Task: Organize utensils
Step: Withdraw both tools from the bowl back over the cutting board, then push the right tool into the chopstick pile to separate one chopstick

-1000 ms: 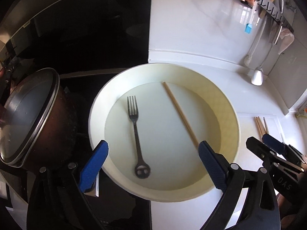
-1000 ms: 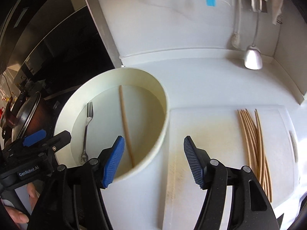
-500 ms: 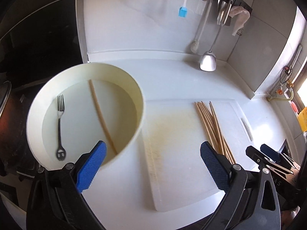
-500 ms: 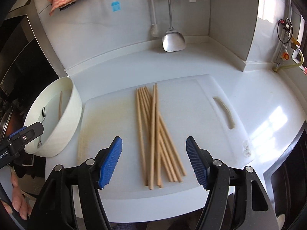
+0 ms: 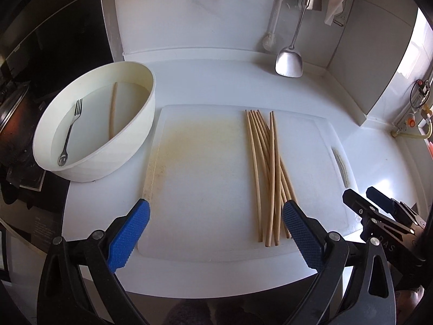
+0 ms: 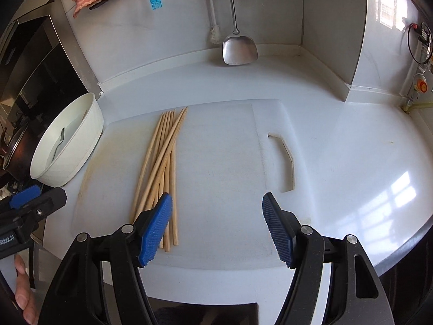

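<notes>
A white cutting board (image 5: 205,168) carries a loose bundle of pale wooden chopsticks (image 5: 266,173), some crossing. Beside it, a white bowl (image 5: 135,135) holds a fork (image 5: 71,132) and one chopstick (image 5: 112,109). Left gripper (image 5: 215,233) and right gripper (image 6: 216,227) gape, empty.

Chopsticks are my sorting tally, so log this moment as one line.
chopsticks: loose pile on cutting board | basin: fork, one chopstick | left claw: open | right claw: open, empty
</notes>
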